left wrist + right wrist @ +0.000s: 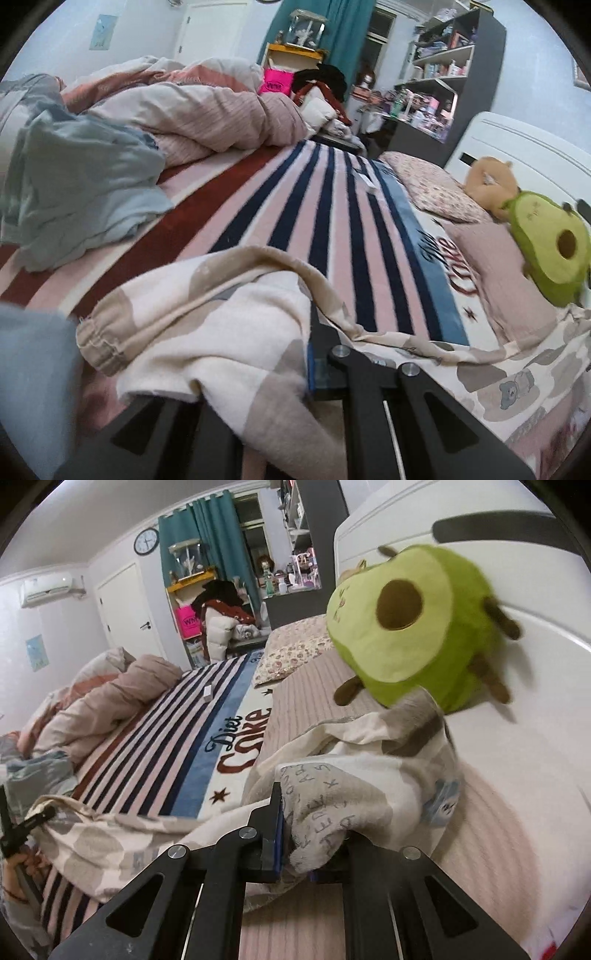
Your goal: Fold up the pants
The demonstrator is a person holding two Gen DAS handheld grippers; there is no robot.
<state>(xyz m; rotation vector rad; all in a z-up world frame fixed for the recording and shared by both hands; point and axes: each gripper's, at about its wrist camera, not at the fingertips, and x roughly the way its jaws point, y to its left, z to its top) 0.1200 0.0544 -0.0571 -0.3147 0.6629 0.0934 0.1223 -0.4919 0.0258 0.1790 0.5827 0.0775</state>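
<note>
The pants (pixel 207 317) are cream fleece with beige and grey patches. They lie stretched across the striped blanket on the bed. My left gripper (pixel 295 354) is shut on one end of them, fabric bunched over its fingers. My right gripper (pixel 306 830) is shut on the other end (pixel 332 805), next to the pink pillow. The left gripper (pixel 22 827) shows at the left edge of the right wrist view, holding the far end of the pants.
A green avocado plush (pixel 413 627) rests against the white headboard (pixel 535 635), close to my right gripper. A light blue garment (pixel 74 192) and a rumpled pink duvet (pixel 192 110) lie on the far side of the striped blanket (pixel 295 206). A pink pillow (pixel 491 266) lies by the plush.
</note>
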